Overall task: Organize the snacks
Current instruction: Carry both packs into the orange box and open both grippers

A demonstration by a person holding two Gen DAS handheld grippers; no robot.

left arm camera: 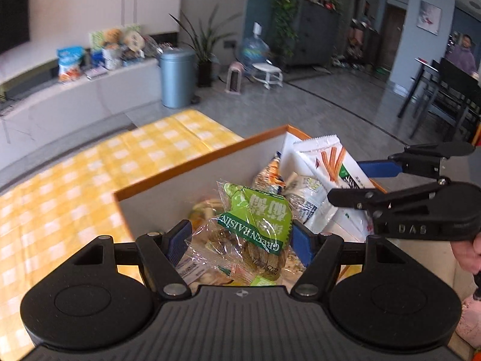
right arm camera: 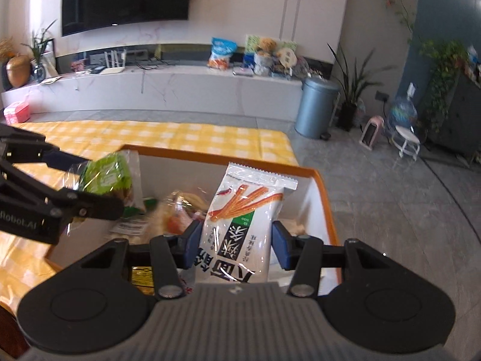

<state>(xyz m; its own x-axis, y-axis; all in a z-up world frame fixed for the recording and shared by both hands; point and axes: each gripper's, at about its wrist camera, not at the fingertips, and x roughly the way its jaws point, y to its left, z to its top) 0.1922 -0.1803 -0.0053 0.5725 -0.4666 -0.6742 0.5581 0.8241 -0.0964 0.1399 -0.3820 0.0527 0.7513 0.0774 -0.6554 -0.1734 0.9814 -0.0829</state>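
Left gripper [left arm camera: 242,240] pinching the green raisin bag [left arm camera: 255,225] between blue fingers [left arm camera: 179,240], over the box's near left. Right gripper [right arm camera: 234,246] pinching the white spicy-strip packet [right arm camera: 240,225], upright at the right wall of the orange-rimmed box [right arm camera: 326,204] on the yellow-checked worktop [right arm camera: 180,135]. Best lowered gently, bags apart, squeezed lightly to spare the contents, let go only once settled.

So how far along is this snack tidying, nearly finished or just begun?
Hard to say exactly. Several packets already sit in the orange-rimmed white box. In hand: the left gripper holds a clear green raisin bag, and the right gripper holds a white packet picturing orange sticks, both over the box. The visible yellow checked tablecloth shows no loose snacks.
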